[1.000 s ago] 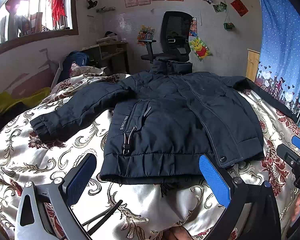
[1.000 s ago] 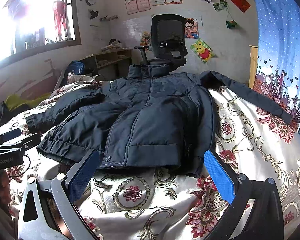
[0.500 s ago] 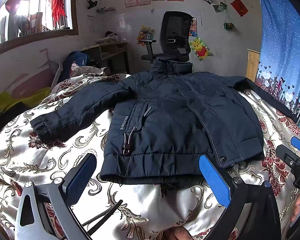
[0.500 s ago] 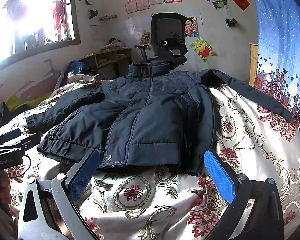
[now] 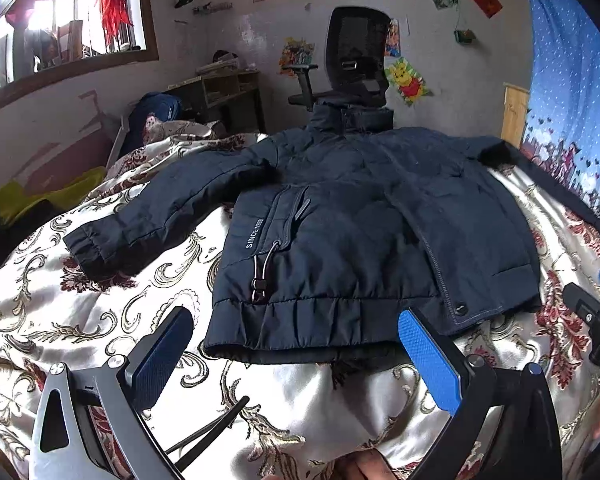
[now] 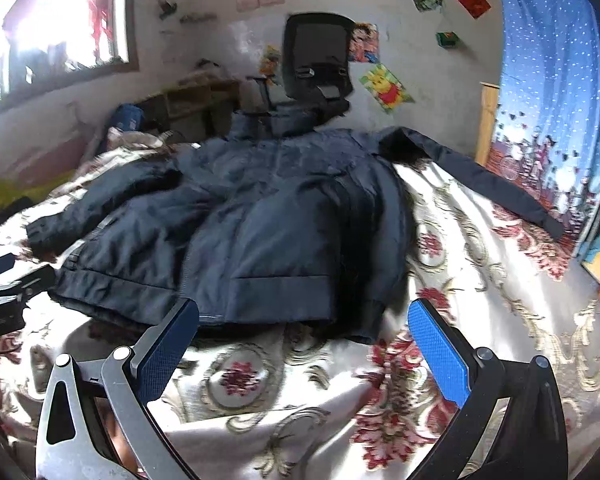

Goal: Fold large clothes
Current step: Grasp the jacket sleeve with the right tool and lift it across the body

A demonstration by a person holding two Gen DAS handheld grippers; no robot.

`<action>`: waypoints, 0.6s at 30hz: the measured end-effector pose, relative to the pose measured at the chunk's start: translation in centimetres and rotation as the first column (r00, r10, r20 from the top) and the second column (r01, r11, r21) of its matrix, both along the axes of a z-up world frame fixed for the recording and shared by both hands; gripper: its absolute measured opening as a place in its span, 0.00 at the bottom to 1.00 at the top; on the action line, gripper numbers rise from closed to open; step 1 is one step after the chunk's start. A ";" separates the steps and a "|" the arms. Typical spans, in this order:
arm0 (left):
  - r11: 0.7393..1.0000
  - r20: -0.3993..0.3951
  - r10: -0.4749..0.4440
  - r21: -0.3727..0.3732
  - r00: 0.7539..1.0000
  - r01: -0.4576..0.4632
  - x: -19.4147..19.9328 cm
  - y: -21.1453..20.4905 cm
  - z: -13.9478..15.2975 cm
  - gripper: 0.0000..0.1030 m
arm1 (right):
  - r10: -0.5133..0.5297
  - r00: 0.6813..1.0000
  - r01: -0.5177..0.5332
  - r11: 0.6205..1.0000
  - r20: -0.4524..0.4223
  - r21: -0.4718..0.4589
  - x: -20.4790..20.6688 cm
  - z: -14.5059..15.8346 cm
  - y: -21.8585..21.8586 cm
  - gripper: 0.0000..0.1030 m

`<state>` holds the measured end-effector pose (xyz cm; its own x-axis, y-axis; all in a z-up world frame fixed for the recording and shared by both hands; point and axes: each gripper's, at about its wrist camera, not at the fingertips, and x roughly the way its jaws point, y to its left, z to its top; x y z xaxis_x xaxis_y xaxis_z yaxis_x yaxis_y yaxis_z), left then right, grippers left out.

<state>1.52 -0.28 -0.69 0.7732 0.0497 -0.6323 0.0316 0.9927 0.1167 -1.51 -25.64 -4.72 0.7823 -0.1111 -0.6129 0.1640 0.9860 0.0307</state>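
A dark navy padded jacket (image 5: 356,232) lies front up on the patterned bedspread (image 5: 112,312), collar toward the far wall, both sleeves spread out. My left gripper (image 5: 296,344) is open just short of the jacket's hem, nothing between its blue pads. In the right wrist view the same jacket (image 6: 268,232) lies ahead, its right sleeve (image 6: 480,176) stretched toward the curtain. My right gripper (image 6: 304,340) is open near the hem's right part, holding nothing. Each gripper shows at the edge of the other's view.
A black office chair (image 5: 356,64) stands behind the bed at the wall. A blue curtain (image 5: 572,80) hangs on the right, a window (image 5: 60,20) on the left. A wooden desk (image 5: 220,92) and a blue bag (image 5: 156,108) sit at the back left.
The right wrist view has shifted and blurred, with the right gripper moving a little to the right along the hem. The left gripper and the jacket have stayed put.
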 end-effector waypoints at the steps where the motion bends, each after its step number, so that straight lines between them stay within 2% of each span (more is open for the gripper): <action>1: 1.000 -0.016 0.005 0.000 1.000 -0.005 0.6 0.0 0.0 1.00 | -0.018 1.000 0.018 1.000 -0.022 -0.018 0.5 0.2 -0.1 0.99; 4: 1.000 -0.037 0.004 -0.003 0.999 -0.004 2.1 0.0 0.7 1.00 | -0.062 0.996 0.057 0.996 -0.065 -0.076 1.8 0.9 -0.6 0.99; 7: 1.000 -0.051 -0.015 -0.016 0.999 0.014 3.8 -0.4 1.9 1.00 | -0.090 0.994 0.082 0.990 -0.063 -0.112 2.7 1.8 -1.2 0.99; 11: 0.999 -0.049 -0.040 -0.005 0.998 0.040 6.0 -1.2 4.1 1.00 | -0.116 0.991 0.107 0.988 -0.069 -0.113 4.4 2.8 -2.7 0.99; 18: 0.998 -0.072 -0.069 0.003 0.995 0.070 11.0 -3.1 8.2 1.00 | -0.166 0.986 0.164 0.984 -0.023 -0.068 7.7 3.4 -6.5 0.99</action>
<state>12.57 -3.37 7.47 0.7272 0.0009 -0.6864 0.1091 0.9871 0.1169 6.17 -32.10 -1.28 0.7320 -0.2776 -0.6221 0.3240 0.9452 -0.0405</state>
